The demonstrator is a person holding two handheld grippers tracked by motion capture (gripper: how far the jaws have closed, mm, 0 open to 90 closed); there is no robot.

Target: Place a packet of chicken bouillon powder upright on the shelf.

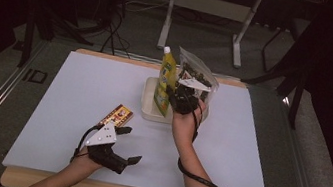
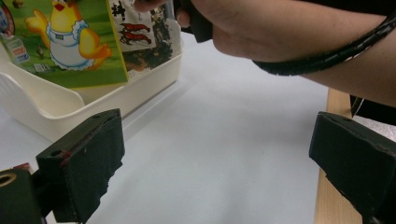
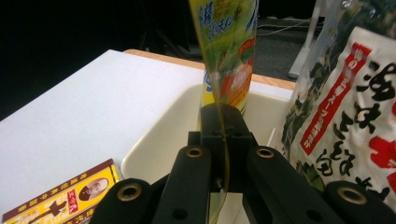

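Right now the right gripper (image 1: pixel 173 93) is pinching the lower edge of a yellow-green pouch (image 1: pixel 166 81), its jaws closed flat on the thin film, as the right gripper view shows with the pouch (image 3: pixel 229 51) rising straight up from between them. Just beyond and below this gripper a cream tub (image 1: pixel 148 106) is sitting on the white table (image 1: pixel 78 94), and the pouch is standing upright in it, its white cap at the top. Beside the pouch, on the gripper's right, a clear bag of dark seaweed (image 1: pixel 199 78) with red lettering is leaning in the same tub; in the right gripper view the bag (image 3: pixel 345 93) is standing close against the jaws. The left gripper (image 1: pixel 132 145) is hovering low over the table nearer the person, well apart from the tub, with its jaws spread wide and nothing between them. A flat yellow box (image 1: pixel 118 115) is lying on the table just ahead of it, touching or nearly touching one jaw; I cannot tell which. Ahead of the left jaws, the tub (image 2: pixel 93 109) and the right hand (image 2: pixel 261 28) are showing.
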